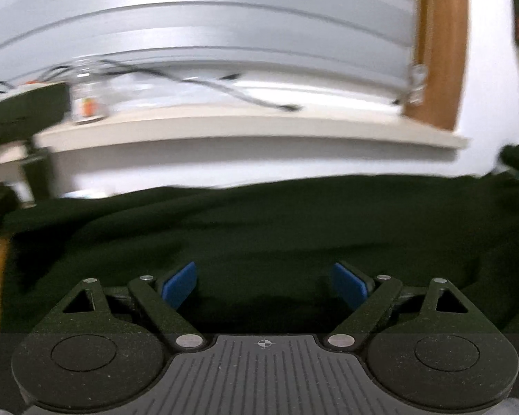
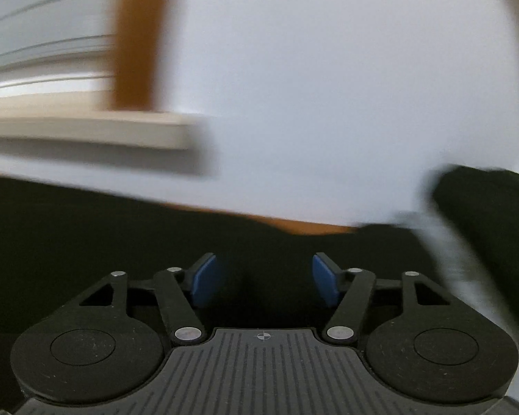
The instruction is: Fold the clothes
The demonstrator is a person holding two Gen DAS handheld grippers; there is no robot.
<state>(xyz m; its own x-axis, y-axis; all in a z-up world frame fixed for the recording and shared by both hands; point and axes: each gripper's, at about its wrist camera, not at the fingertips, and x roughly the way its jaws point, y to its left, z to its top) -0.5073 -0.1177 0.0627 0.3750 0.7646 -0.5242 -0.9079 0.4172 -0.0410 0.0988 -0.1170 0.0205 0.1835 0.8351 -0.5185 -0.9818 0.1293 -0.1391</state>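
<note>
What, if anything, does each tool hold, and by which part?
Nothing: the left tool and right tool both stand open above the dark green garment.

I can read no text, label, brand or number in either wrist view; both are blurred.

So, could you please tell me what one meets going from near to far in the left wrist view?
The left gripper with its blue-padded jaws open, then the dark green garment, then the cream ledge with a black cable lying on it, then the pale grey slatted wall.
</note>
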